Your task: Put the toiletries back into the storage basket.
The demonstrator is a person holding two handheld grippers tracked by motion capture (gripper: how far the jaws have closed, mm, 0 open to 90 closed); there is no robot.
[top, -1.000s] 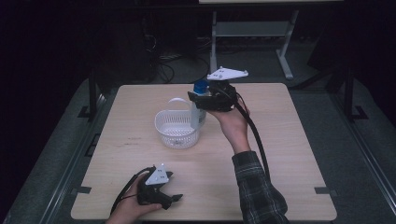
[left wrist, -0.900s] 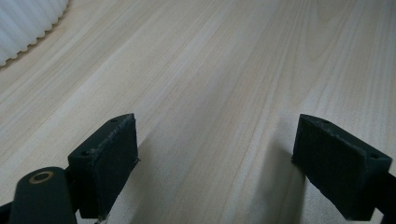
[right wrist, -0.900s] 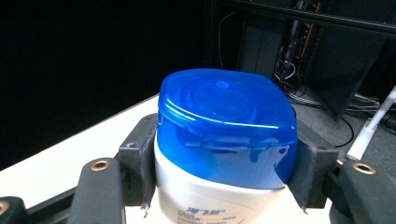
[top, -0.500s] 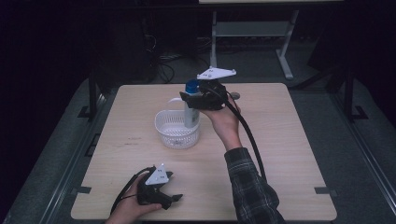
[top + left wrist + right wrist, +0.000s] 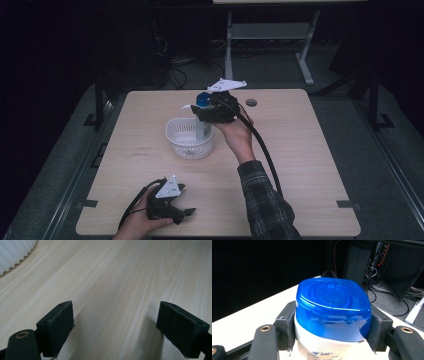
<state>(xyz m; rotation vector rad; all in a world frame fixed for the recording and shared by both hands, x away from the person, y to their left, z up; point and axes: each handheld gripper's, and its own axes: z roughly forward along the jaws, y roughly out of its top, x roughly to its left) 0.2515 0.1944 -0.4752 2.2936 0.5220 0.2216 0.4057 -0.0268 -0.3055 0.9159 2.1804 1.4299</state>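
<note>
My right gripper (image 5: pixel 204 114) is shut on a white bottle with a blue cap (image 5: pixel 202 99), held upright over the right part of the white round basket (image 5: pixel 188 138); the bottle's lower end reaches down inside the basket rim. In the right gripper view both pads (image 5: pixel 286 325) press the bottle (image 5: pixel 332 307) just below its blue cap. My left gripper (image 5: pixel 187 212) lies on the table near the front edge, held by a hand, its jaws apart. Between its black pads (image 5: pixel 56 325) there is nothing but bare wood.
The light wooden table (image 5: pixel 310 150) has a small round grommet (image 5: pixel 251 102) at the back right of centre. A corner of the ribbed white basket (image 5: pixel 13 251) appears at the upper left of the left gripper view. A desk frame and cables stand behind the table.
My right gripper has carried the bottle leftward and down, from beside the basket's right edge to over and into it. The left gripper has stayed put.
</note>
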